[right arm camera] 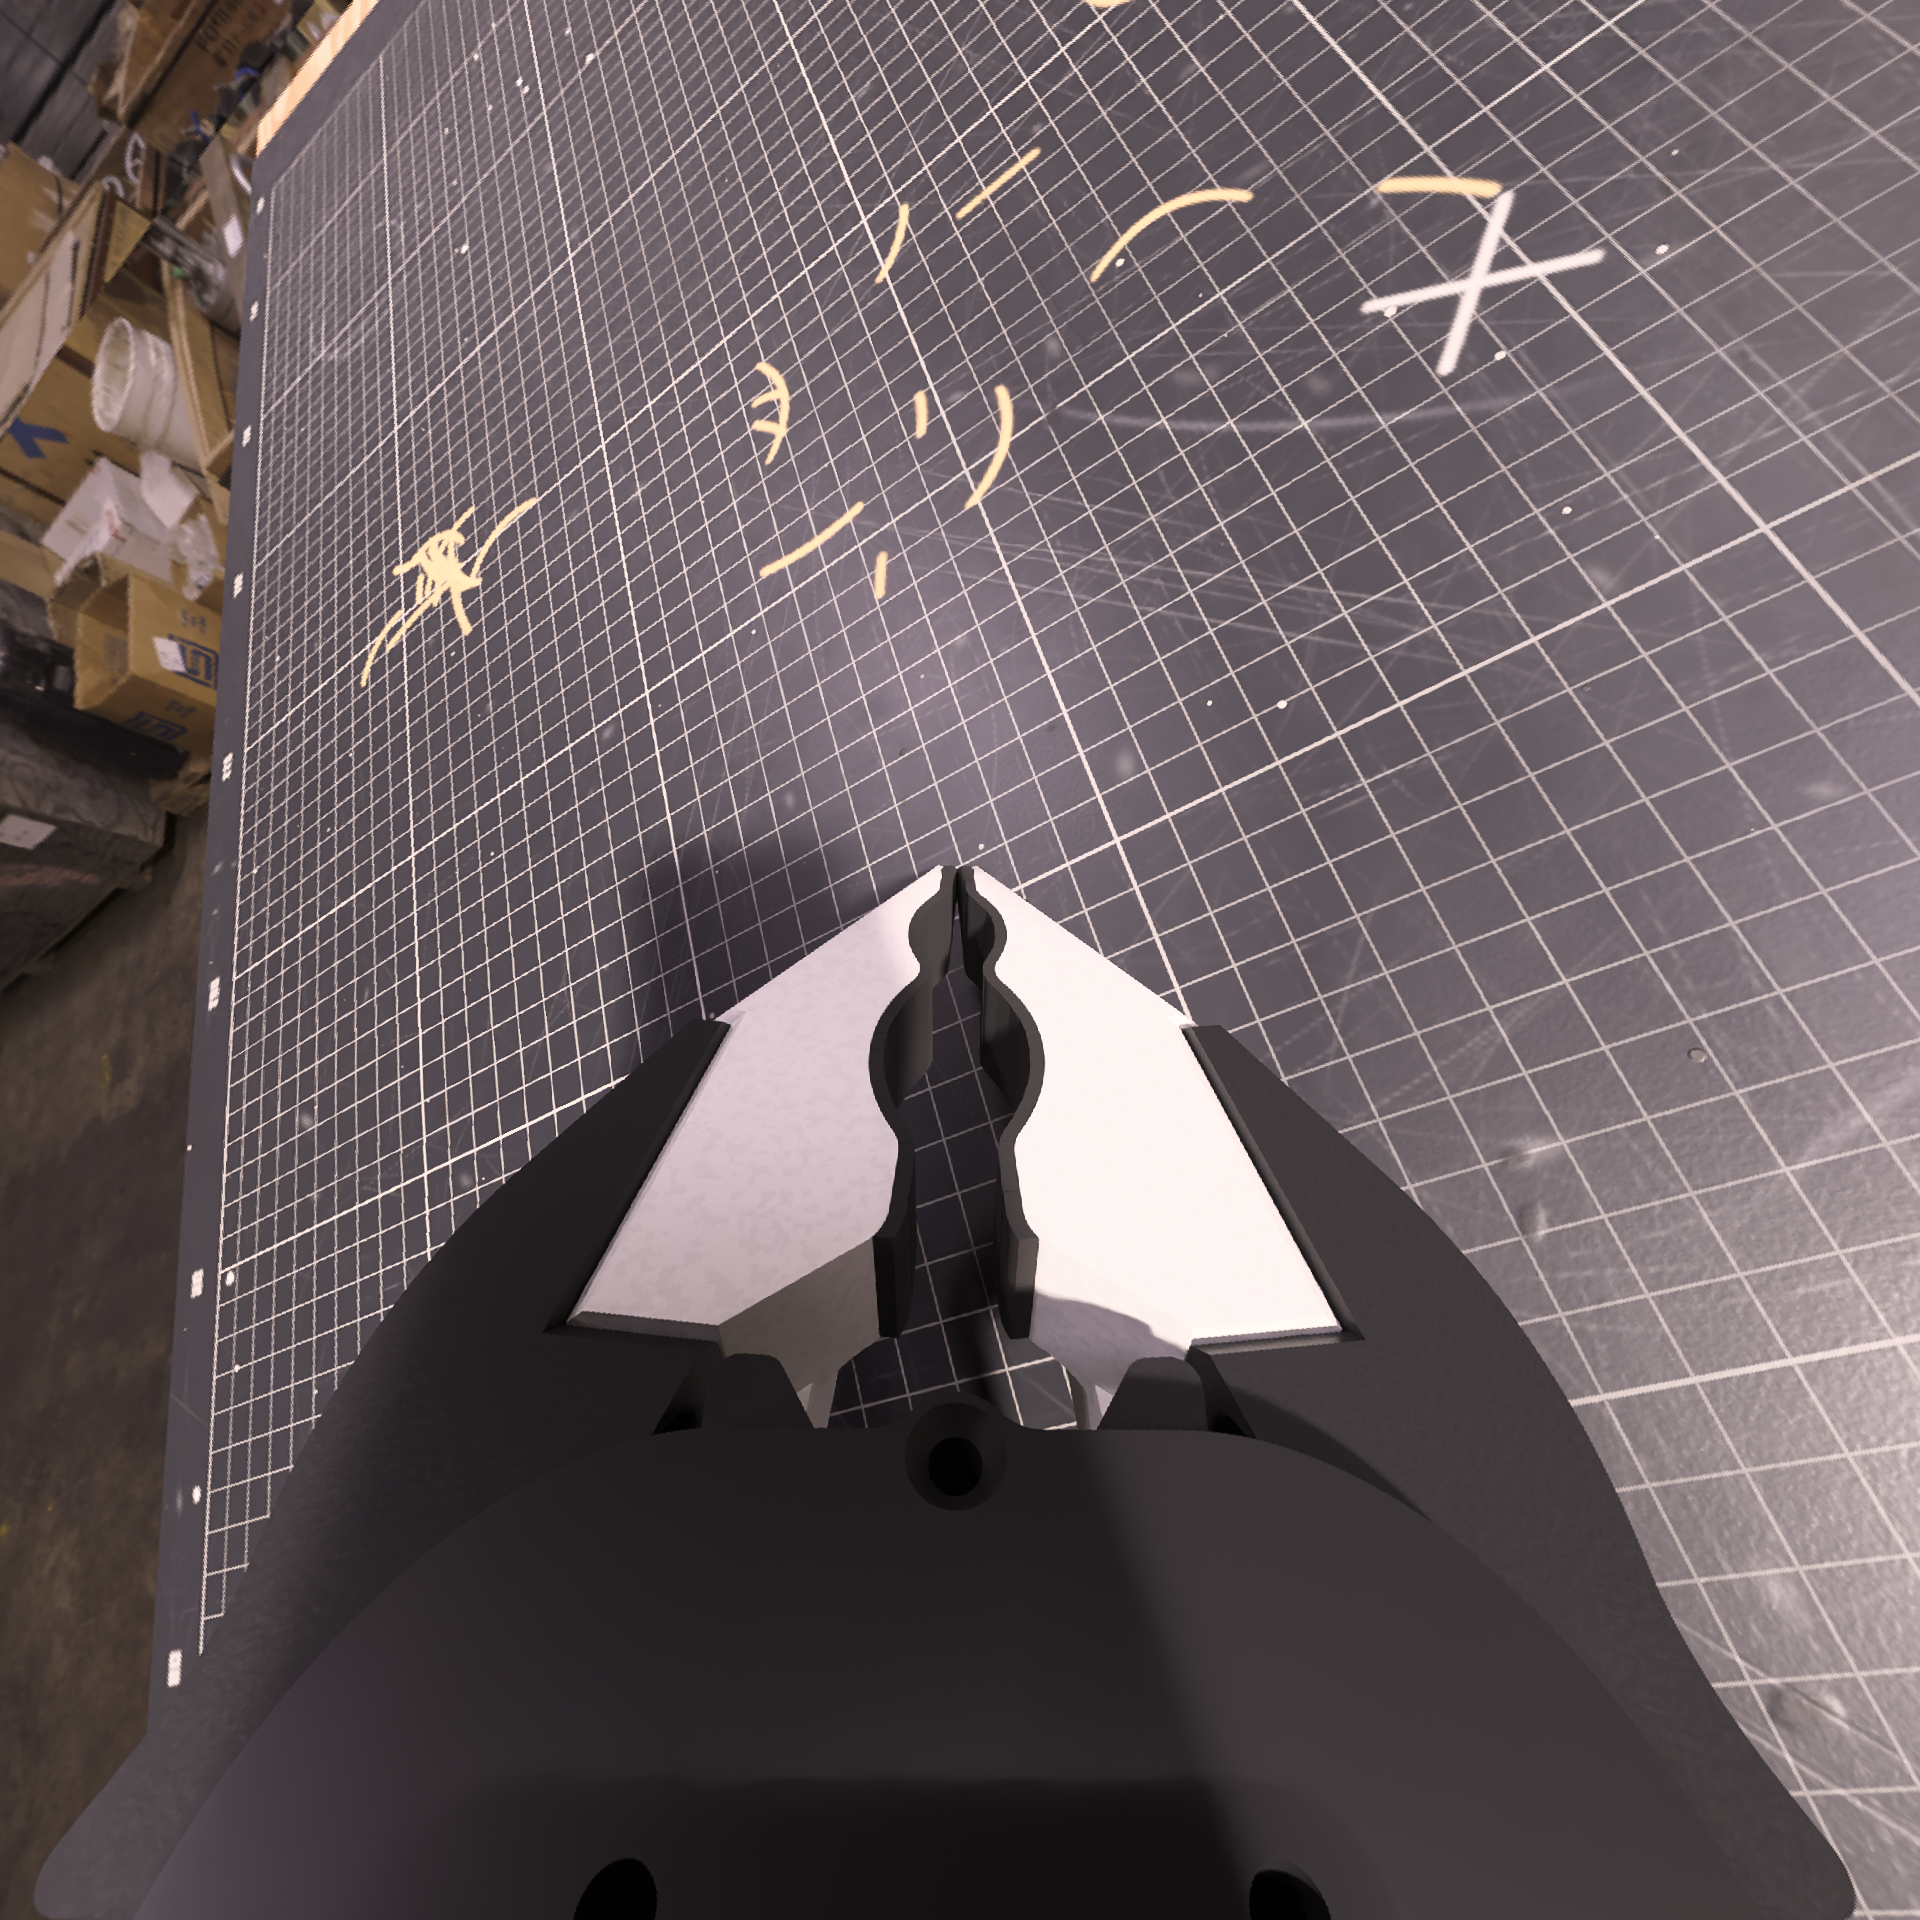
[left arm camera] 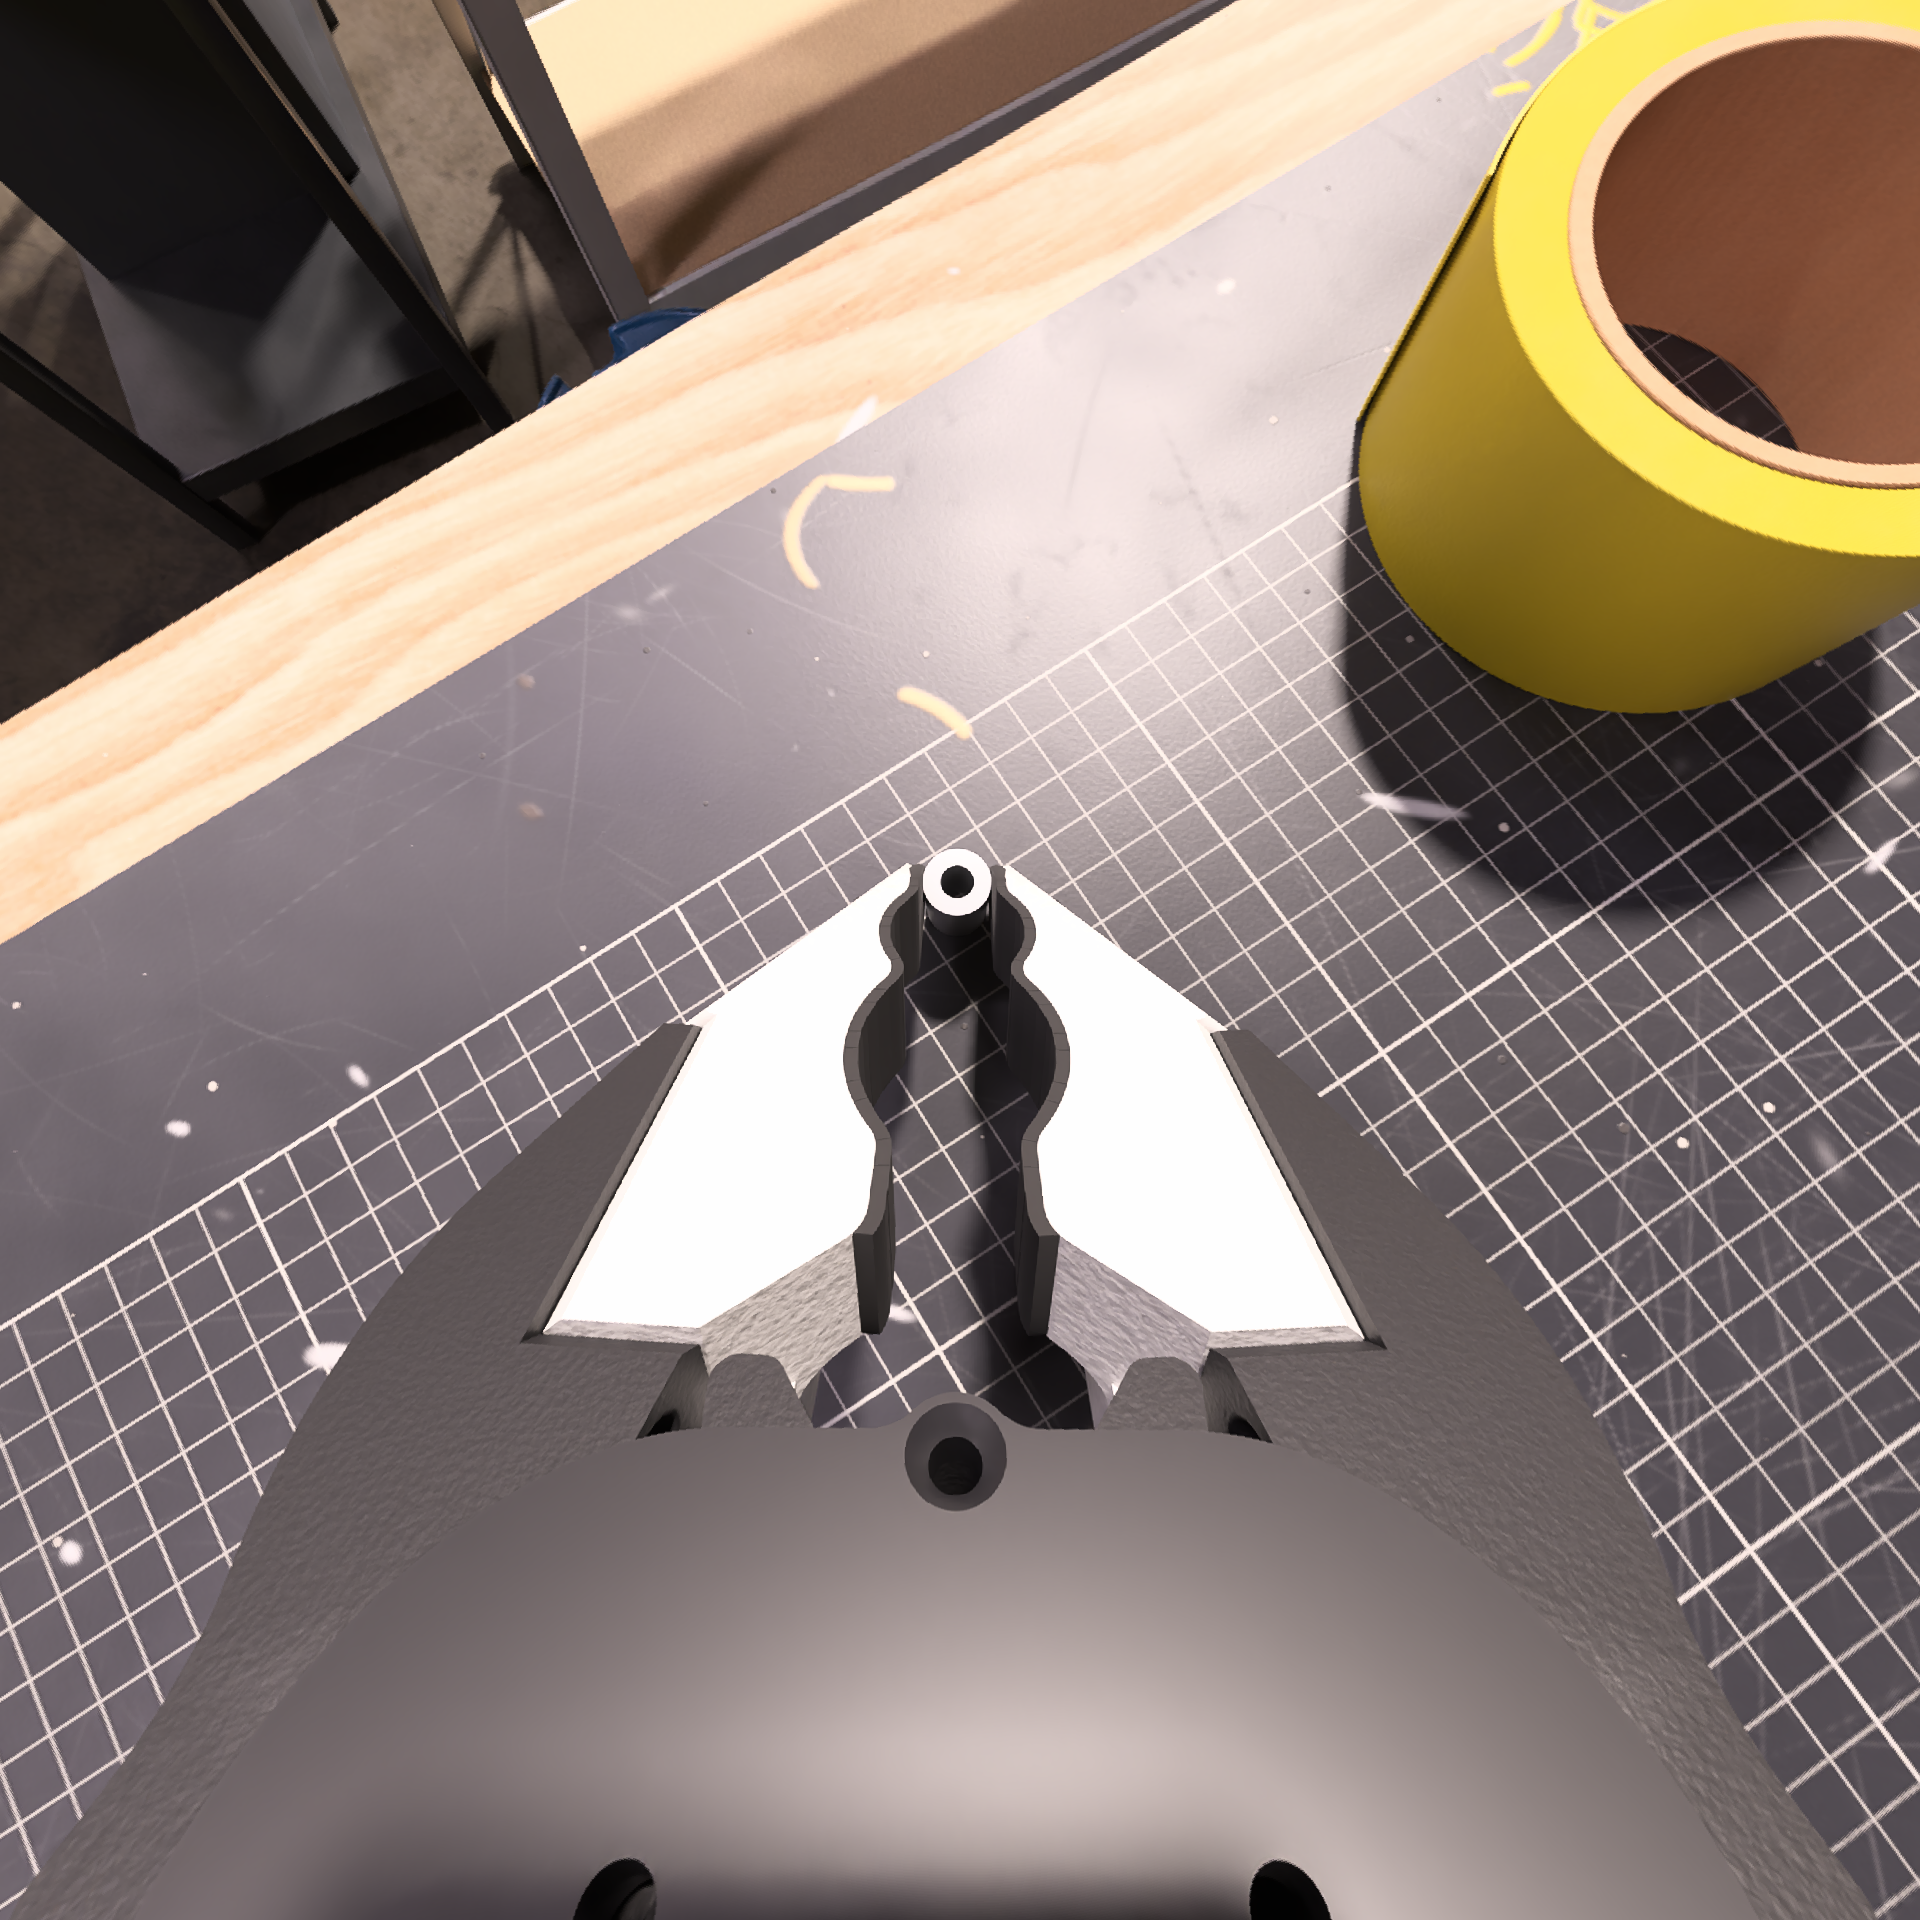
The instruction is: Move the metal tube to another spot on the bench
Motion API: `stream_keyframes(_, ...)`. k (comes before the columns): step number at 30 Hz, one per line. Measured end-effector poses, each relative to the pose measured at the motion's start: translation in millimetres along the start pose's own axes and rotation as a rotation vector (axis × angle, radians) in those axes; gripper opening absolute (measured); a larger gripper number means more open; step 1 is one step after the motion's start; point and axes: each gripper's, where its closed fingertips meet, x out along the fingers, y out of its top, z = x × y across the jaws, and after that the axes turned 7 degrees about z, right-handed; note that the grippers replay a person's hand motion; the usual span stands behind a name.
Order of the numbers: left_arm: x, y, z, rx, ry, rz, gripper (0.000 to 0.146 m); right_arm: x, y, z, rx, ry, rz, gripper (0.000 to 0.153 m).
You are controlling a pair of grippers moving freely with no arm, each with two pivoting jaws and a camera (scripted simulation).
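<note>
metal tube (left arm camera: pixel 956 886): 1 | yellow tape roll (left arm camera: pixel 1621 499): 1 | cutting mat (right arm camera: pixel 1351 727): 1 | hand-held gripper: 2, left (left arm camera: pixel 957 883), right (right arm camera: pixel 955 878)

A workshop: scarred gridded cutting mat (right arm camera: pixel 1351 831) on a wooden bench (left arm camera: pixel 520 582), stacked cardboard boxes (right arm camera: pixel 114 582) alongside.

Beyond your bench's wooden edge (left arm camera: pixel 436 582) stand dark metal frames (left arm camera: pixel 416 260); cardboard boxes (right arm camera: pixel 114 343), possibly stock, crowd the concrete floor (right arm camera: pixel 94 1143).

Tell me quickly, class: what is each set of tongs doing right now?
Left tongs: shut on the tube, held upright.
Right tongs: shut, empty, above the mat.
</note>
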Motion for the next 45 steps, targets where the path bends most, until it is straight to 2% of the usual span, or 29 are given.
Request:
stream_keyframes(7,-11.5,-5.4,8.4,-0.017,0.016,-0.032,0.012,0.1,0.0,0.0,0.004,0.003,0.0,0.0)
stream_keyframes(15,-56.6,-30.0,33.9,-0.036,0.053,-0.059,0.012,0.1,0.9,0.2,0.013,0.01,0.0,0.0)
stream_keyframes(20,-111.8,-62.1,52.7,-0.062,0.077,-0.071,0.012,-5.8,8.3,0.3,0.024,0.014,0.046,0.006)
stream_keyframes(24,-172.1,-93.4,68.0,-0.144,0.102,-0.02,0.012,-18.3,17.4,1.0,0.009,-0.003,0.073,0.011)
stream_keyframes(26,-204.9,-110.2,80.6,-0.135,0.134,-0.031,0.012,-25.6,22.9,-0.9,-0.008,-0.016,0.083,0.012)
stream_keyframes(30,-267.2,-127.8,140.3,-0.135,0.065,0.067,0.012,-37.2,31.7,-4.1,-0.035,-0.042,0.095,0.013)
stream_keyframes(33,-292.2,-145.9,213.6,-0.049,-0.068,0.096,0.012,-41.5,34.0,-3.3,-0.067,-0.071,0.088,0.015)
stream_keyframes(37,-293.4,-179.0,309.6,0.083,-0.253,0.056,0.012,-39.9,33.8,-4.6,-0.086,-0.08,0.079,0.016)
stream_keyframes(39,-285.7,-194.7,339.1,0.143,-0.304,0.024,0.012,-37.4,31.2,-4.6,-0.099,-0.084,0.06,0.017)
stream_keyframes(45,-278.0,-215.9,368.4,0.209,-0.403,0.004,0.014,-30.7,22.2,-2.8,-0.123,-0.095,0.0,0.022)
